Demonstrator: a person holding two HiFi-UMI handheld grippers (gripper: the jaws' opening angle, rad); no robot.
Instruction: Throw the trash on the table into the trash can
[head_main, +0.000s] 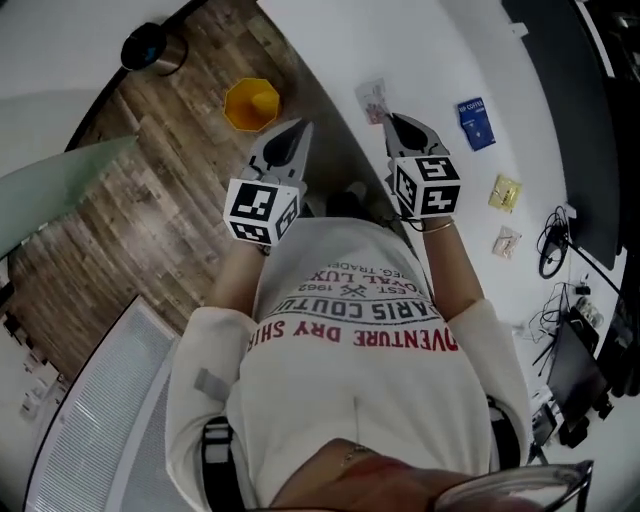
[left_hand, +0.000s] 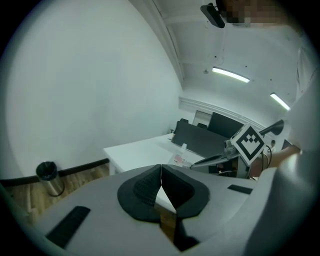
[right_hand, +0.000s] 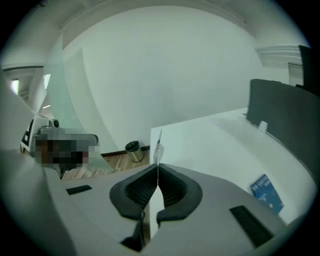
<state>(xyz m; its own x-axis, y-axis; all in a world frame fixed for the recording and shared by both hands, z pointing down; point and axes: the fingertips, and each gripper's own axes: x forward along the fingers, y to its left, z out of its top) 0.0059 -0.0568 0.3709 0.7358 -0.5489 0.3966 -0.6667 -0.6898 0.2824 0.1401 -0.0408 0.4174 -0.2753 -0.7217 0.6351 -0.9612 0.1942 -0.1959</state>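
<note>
The right gripper view is showing the right claw (right_hand: 158, 175) pinched shut on a thin wrapper (right_hand: 158, 145), which is sticking up edge-on past the pads. The head view is showing that same wrapper flat, pink and white, at the claw's tip over the white desk (head_main: 450, 40). The left claw (left_hand: 161, 170) is sitting closed with nothing in it. Only the head view is taking in the yellow bin (head_main: 252, 105) on the wood floor (head_main: 150, 200) near the desk's edge, its contents unclear, and a yellow packet (head_main: 505, 192) lying on the desk beyond a blue packet (head_main: 473, 122). A round metal bin (head_main: 152, 48) is standing well apart.
</note>
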